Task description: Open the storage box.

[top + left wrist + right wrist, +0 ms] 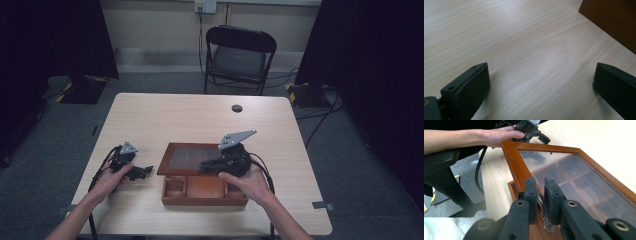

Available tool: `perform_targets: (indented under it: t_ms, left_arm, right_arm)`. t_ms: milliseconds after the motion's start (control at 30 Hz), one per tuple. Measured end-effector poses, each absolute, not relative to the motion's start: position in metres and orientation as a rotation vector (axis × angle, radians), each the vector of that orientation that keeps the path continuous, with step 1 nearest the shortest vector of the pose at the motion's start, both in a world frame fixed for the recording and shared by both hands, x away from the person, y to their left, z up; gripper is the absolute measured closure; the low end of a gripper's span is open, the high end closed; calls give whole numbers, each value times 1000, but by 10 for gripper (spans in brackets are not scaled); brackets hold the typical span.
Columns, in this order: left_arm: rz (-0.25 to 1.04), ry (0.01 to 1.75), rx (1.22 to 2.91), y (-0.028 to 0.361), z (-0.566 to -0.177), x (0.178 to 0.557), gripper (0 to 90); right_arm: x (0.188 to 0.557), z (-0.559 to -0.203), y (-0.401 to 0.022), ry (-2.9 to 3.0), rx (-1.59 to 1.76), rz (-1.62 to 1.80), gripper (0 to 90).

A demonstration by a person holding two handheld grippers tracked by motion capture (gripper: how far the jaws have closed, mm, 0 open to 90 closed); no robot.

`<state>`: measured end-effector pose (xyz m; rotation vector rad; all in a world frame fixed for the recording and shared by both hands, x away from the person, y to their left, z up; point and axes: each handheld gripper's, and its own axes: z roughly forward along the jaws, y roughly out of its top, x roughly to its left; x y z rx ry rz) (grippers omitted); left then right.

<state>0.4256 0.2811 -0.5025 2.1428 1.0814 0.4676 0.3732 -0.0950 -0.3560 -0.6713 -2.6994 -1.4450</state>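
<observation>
Pale wood-grain table (200, 112) carries a reddish-brown wooden compartment box (204, 191) near its front edge. Its glass-paned hinged lid (574, 177) sits partly raised, the right gripper (541, 192) clenched on its ornate metal latch (546, 223). The left gripper (541, 82) rests alongside, jaws spread, empty. A slipped pinch could drop the lid.

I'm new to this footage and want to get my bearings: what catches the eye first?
A reddish-brown wooden box with a glass-paned lid sits near the front of the pale wooden table. The right tongs are closed on a small ornate metal clasp at the lid's front edge. The left tongs rest open on the table beside the box.
</observation>
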Motion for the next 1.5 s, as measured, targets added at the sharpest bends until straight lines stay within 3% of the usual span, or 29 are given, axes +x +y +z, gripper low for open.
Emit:
perform_targets:
  t_ms: [1500]
  left_arm:
    - [468, 1081, 2143, 281, -503, 426, 6]
  right_arm:
    - [394, -328, -91, -2708, -700, -1487, 821]
